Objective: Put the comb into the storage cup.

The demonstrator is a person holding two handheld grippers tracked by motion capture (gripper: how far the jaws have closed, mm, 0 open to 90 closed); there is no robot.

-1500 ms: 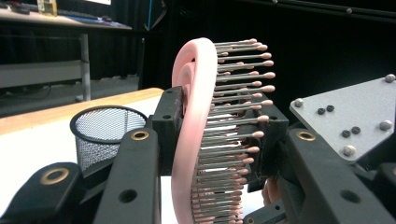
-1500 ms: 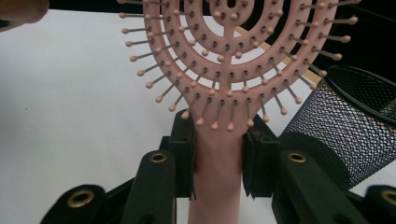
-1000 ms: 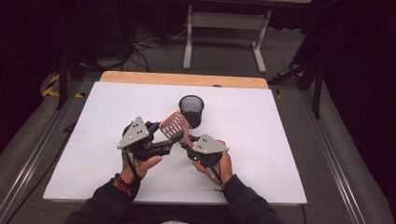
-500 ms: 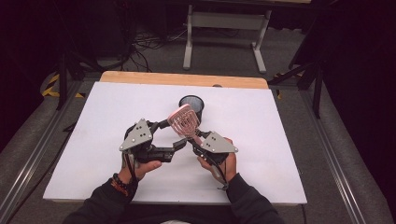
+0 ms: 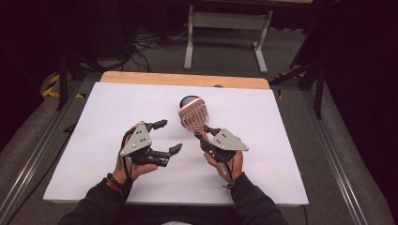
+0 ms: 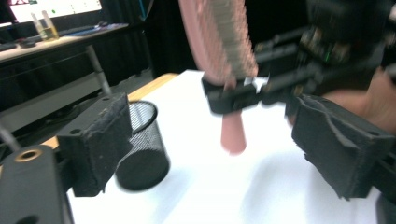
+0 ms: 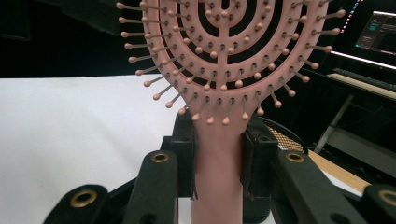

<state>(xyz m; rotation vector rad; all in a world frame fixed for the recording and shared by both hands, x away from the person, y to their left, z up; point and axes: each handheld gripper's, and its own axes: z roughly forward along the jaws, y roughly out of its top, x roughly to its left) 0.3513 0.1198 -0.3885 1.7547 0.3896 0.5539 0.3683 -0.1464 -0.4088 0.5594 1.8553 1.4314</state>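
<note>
- We see a black mesh cup [image 6: 140, 149] on the white table [image 5: 94, 122], beyond the left jaw of the left gripper [image 6: 210, 154] in the left gripper view; from above it [image 5: 187, 100] sits right behind the head of the pink hairbrush [image 5: 193, 114] and is mostly hidden by it.
- In the right gripper view the cup's rim [image 7: 280, 135] peeks out past the right jaw, behind the brush.
- Nothing lies between the left gripper's jaws. Past them, the brush handle [image 6: 232, 135] and the right gripper [image 6: 243, 95] stand in front, blocking part of the far table.
- A metal stand [image 5: 225, 28] and cables rest on the floor beyond the table edge.
- Compared with a second ago, the left gripper [image 5: 163, 137] has let go of the brush: its jaws have just been opening and now stand wide and empty, apart from the brush.
- The brush has risen and shifted toward the cup, now carried by the right gripper [image 5: 202, 137] alone, and it covers more of the cup than before.
- The right gripper [image 7: 219, 163] clamps the brush neck [image 7: 218, 154] between both pads, just under the bristled head, which stands upright above the jaws with its bristles toward the camera.
- The left hand [image 5: 129, 166] holds its gripper low over the table, jaws pointing rightward toward the other gripper.
- The right hand [image 5: 227, 164] tilts its gripper up and away, toward the cup.
</note>
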